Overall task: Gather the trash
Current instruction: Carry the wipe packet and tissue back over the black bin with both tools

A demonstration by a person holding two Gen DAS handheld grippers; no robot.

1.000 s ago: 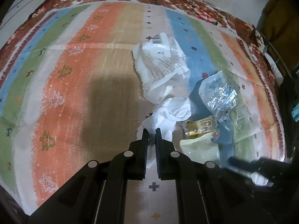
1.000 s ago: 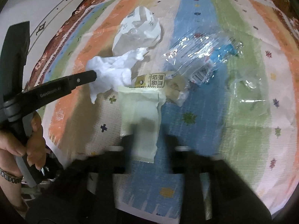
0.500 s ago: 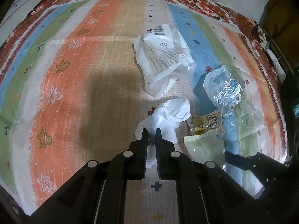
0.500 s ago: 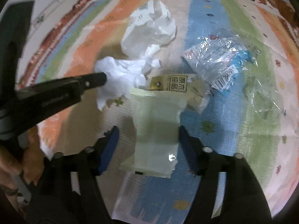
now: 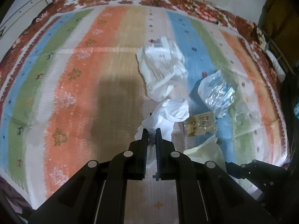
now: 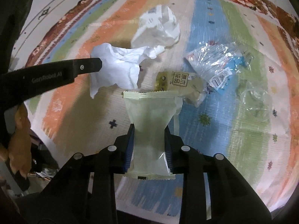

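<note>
Both tools loaded. Left tool pinched tight on the tissue. Right tool has just been closing; its jaws now squeeze the pale packet at the waist. Neither piece looks binned yet. Left on the striped cloth: white bag, clear wrapper, yellow sachet just beyond the packet. No bin in view. Nothing blocks either lift.

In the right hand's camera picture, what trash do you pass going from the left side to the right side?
Crumpled white tissue → pale green packet pinched in the right gripper → shiny clear wrapper → small see-through plastic piece.
</note>
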